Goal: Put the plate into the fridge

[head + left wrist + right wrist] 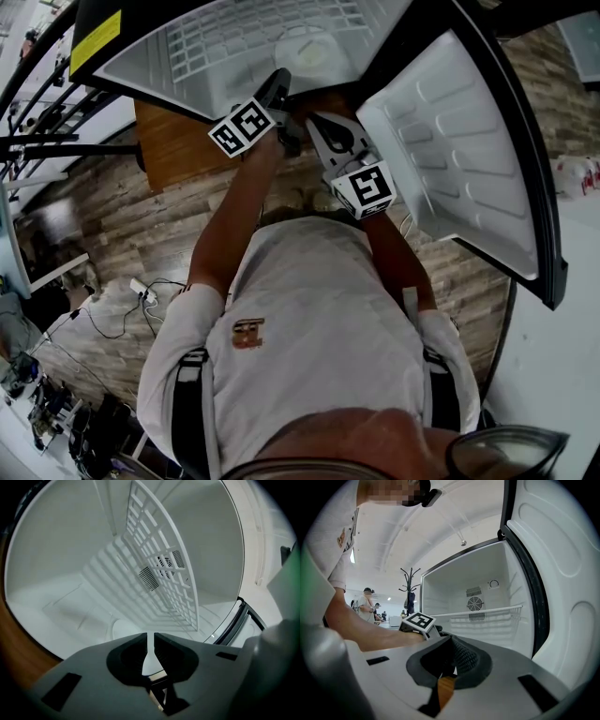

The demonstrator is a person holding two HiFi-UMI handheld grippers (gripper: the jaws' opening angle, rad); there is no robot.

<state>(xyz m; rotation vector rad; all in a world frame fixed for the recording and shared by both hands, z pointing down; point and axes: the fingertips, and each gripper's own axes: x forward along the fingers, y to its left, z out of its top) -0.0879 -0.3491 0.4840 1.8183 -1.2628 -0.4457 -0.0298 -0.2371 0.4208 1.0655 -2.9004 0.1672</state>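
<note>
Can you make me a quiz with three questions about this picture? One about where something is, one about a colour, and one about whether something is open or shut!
1. Where is the plate?
A. On the wooden floor
B. Inside the fridge
C. On the coat rack

2. What colour is the plate?
A. Red
B. Blue
C. White

3. How is the fridge door?
A. Wide open
B. Shut tight
C. Taken off and lying on the floor

Answers:
1. B: the head view shows the plate lying inside the fridge, by the wire shelf.
2. C: it looks as pale as the fridge walls.
3. A: the door is swung out to the side, so you can see right into the fridge.
</note>
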